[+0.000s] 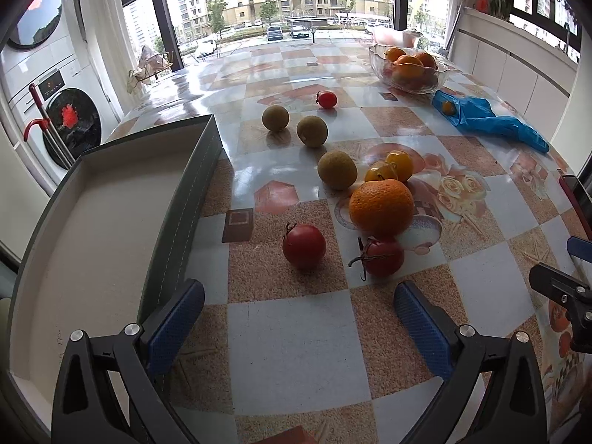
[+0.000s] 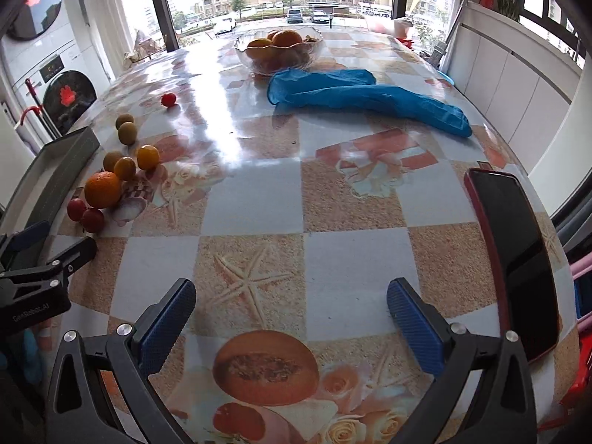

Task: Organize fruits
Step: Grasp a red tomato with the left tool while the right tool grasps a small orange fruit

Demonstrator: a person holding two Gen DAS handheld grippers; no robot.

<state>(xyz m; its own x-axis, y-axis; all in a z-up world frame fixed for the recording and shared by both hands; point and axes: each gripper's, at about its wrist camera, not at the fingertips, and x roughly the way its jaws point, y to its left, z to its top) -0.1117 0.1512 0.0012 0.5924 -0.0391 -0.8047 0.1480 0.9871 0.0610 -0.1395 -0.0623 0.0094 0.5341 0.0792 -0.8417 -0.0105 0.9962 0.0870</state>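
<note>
Both the left tongs [image 1: 299, 307] and the right tongs [image 2: 291, 305] are hovering spread apart and empty over the glossy worktop [image 2: 351, 259], which is wearing a checkered shell-and-flower print. Ahead of the left tongs, two red tomatoes [image 1: 304, 246], a large round orange [image 1: 381, 207], yellow tomatoes and brown-green round fruits are lying loose beside the empty grey rectangular tray [image 1: 92, 229]. Farther off, a clear glass bowl of oranges [image 2: 277, 51] and a crumpled blue plastic glove [image 2: 370, 92] are resting before large windows.
</note>
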